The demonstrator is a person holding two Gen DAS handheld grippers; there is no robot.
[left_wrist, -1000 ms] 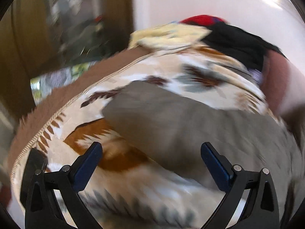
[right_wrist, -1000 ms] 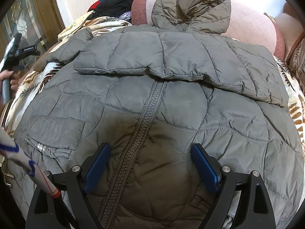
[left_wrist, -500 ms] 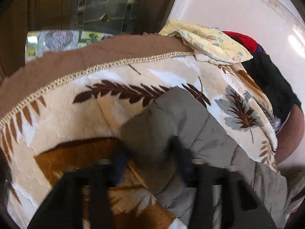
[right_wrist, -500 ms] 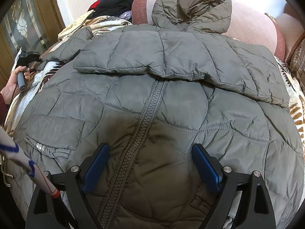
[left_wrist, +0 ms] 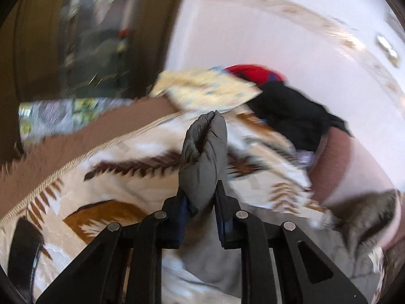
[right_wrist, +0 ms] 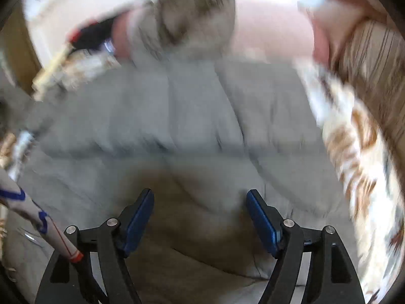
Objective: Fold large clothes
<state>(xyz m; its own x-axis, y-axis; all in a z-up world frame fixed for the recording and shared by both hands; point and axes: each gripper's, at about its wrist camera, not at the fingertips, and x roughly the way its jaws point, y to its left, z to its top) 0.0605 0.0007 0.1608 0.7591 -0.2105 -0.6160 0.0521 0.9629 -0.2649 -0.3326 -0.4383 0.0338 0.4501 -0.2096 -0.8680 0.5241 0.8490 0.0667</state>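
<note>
The right wrist view is smeared throughout: the grey jacket (right_wrist: 192,116) shows no stitching or zip, and its hood (right_wrist: 192,22) at 12 o'clock is a soft blot. In the left wrist view, the sleeve (left_wrist: 202,157) hides its own tip between the left gripper (left_wrist: 200,202) pads. The cabinet (left_wrist: 96,33) at 10 o'clock is too blurred to read.

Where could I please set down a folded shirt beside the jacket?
The leaf-print blanket lies bare between its brown border and the grey sleeve held by the left tool. Farther back, the yellow cloth and black clothes crowd it.
</note>
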